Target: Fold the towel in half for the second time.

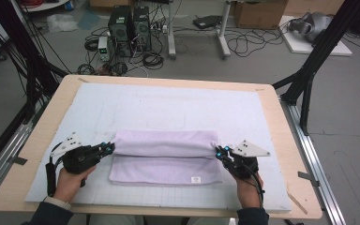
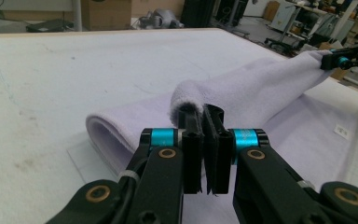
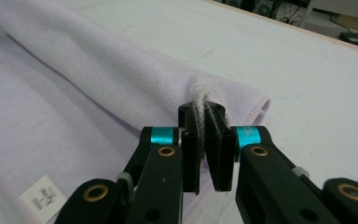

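White matting [image 1: 168, 108] covers a wooden table [image 1: 42, 136] in a workshop, with computer towers [image 1: 129, 28], loose cables and cardboard boxes [image 1: 258, 13] on the floor beyond its far edge.

In the left gripper view the left gripper [image 2: 204, 116] is clenched on a corner of the towel [image 2: 261, 88], the pale lilac pile bunched between its black jaws. From that pinch the cloth runs away in a raised roll toward the other gripper, seen far off at the upper right holding the opposite corner. Below the roll, the lower layer lies flat on the matting.

In the right gripper view the right gripper [image 3: 204, 114] is likewise clamped on a towel corner [image 3: 223, 95], a thick hemmed edge squeezed between the pads. The folded cloth stretches off to the left, and a small white label [image 3: 42, 201] sits on the lower layer near the bottom left.

From the high view, the left gripper [image 1: 107, 148] and right gripper [image 1: 220, 152] hold the two ends of the upper fold of the towel [image 1: 164, 157], which lies on the near middle of the matting, folded lengthwise with its upper layer not reaching the near edge. The label [image 1: 195, 179] shows near the front right corner. A hand [image 1: 70, 180] grips each tool from below, sleeves at the bottom edge.
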{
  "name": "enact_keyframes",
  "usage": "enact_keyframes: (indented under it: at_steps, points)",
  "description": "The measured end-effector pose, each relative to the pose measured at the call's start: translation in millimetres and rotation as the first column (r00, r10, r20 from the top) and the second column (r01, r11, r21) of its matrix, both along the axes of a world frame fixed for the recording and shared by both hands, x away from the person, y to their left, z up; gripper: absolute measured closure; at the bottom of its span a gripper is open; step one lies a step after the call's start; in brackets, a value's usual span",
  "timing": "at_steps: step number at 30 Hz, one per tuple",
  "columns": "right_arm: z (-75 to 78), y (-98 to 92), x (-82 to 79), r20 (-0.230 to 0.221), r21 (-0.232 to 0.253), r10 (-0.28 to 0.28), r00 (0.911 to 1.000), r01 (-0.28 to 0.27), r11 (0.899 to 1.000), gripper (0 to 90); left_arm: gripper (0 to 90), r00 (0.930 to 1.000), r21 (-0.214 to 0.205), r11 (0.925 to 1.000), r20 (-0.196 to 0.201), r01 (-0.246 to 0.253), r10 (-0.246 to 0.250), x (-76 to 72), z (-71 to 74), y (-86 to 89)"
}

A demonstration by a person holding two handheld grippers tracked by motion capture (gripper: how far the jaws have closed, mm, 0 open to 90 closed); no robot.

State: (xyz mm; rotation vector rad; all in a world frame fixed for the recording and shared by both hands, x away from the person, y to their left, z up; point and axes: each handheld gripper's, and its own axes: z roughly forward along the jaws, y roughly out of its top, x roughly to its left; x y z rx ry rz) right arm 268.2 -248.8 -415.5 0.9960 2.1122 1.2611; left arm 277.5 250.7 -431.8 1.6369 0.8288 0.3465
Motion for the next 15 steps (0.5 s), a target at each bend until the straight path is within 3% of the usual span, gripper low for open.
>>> enact_keyframes:
  at_steps: [4, 9, 11, 15]
  points:
    - [-1.9, -2.5, -13.4, 0.009, 0.02, -0.004, 1.0, 0.003, 1.0, 85.2, 86.1, 0.9999, 0.006, 0.9999, -0.009, 0.011, -0.011, -9.9, -1.9, 3.2]
    - [-6.7, -0.3, -26.0, 0.006, 0.009, 0.012, 0.9999, -0.012, 1.0, 85.3, 86.0, 0.9993, 0.011, 0.9993, -0.009, 0.036, -0.036, -23.5, -5.6, 1.7]
    - [-7.3, 0.3, -27.6, 0.006, -0.008, 0.016, 0.9999, -0.015, 1.0, 85.3, 86.0, 0.9989, 0.012, 0.9988, -0.01, 0.047, -0.047, -26.7, -5.6, 0.6]
    - [-6.6, -3.2, -30.5, 0.007, 0.008, 0.016, 0.9999, -0.016, 1.0, 85.4, 86.0, 0.9983, 0.009, 0.9983, -0.01, 0.058, -0.058, -31.4, -4.1, 2.4]
